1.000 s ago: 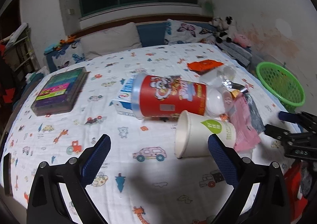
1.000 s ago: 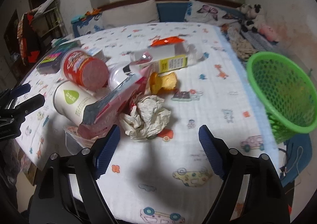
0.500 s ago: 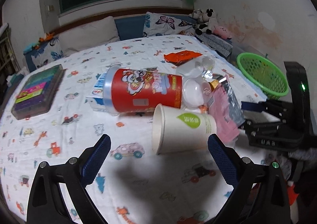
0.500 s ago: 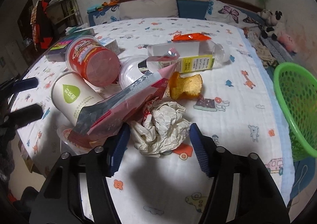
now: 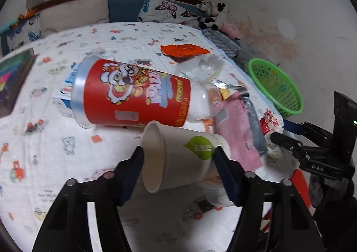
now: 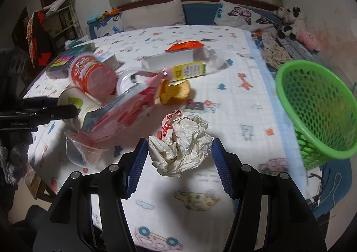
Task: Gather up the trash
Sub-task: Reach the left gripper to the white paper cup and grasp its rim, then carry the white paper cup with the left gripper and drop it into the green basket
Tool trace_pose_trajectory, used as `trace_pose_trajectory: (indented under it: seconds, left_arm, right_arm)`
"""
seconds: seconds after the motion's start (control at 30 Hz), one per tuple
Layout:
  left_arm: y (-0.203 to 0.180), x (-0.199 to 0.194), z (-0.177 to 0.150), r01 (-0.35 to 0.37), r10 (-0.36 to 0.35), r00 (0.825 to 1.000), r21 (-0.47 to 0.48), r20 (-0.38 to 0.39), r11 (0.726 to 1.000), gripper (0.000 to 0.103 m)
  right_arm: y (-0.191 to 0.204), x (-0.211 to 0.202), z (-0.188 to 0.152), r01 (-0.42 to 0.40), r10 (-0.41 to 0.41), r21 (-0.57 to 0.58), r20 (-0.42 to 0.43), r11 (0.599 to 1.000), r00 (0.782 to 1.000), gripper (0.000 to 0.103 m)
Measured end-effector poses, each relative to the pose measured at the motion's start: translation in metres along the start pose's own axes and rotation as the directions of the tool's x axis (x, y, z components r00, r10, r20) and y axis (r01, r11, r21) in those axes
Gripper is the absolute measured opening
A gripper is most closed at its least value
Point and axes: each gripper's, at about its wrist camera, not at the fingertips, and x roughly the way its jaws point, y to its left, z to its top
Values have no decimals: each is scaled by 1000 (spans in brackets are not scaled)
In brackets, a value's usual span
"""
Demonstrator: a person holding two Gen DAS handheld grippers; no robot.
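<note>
The left gripper (image 5: 178,162) has its fingers spread to either side of a white paper cup (image 5: 185,158) that lies on its side on the bed (image 5: 55,151). The cup's open mouth is turned toward the left finger (image 5: 133,174), and its green-leaf label faces the right finger (image 5: 225,176). Both blue pads sit just beside the cup wall; whether they press it cannot be told. Just beyond the cup lies a red snack canister (image 5: 133,98) on its side, with a pink foil packet (image 5: 238,131) to the right of the cup and an orange wrapper (image 5: 183,50) farther back.

The right gripper (image 6: 179,162) also has its fingers spread, framing a crumpled white paper ball (image 6: 183,142) on the bed sheet. The ball sits between the fingertips, close to both pads, with no clear squeeze visible. A green mesh basket (image 6: 316,104) stands at the bed's right edge, well apart from the ball. Farther away lie a clear plastic bottle (image 6: 189,64) with a yellow label and an orange-yellow scrap (image 6: 174,93). A clear plastic cup (image 6: 84,151) lies to the near left.
</note>
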Motion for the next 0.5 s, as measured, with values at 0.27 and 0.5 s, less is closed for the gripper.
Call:
trace_pose_trajectory:
  seconds: [0.27, 0.5]
  left_arm:
    - [-1, -7, -11, 81, -81, 997, -41, 5, 996, 30]
    - [-7, -25, -17, 108, -107, 994, -42, 33, 993, 8]
  right_arm:
    - [-19, -14, 9, 42, -43, 39, 42, 998, 998, 60]
    - [-33, -22, 16, 50, -56, 87, 64, 995, 996, 60]
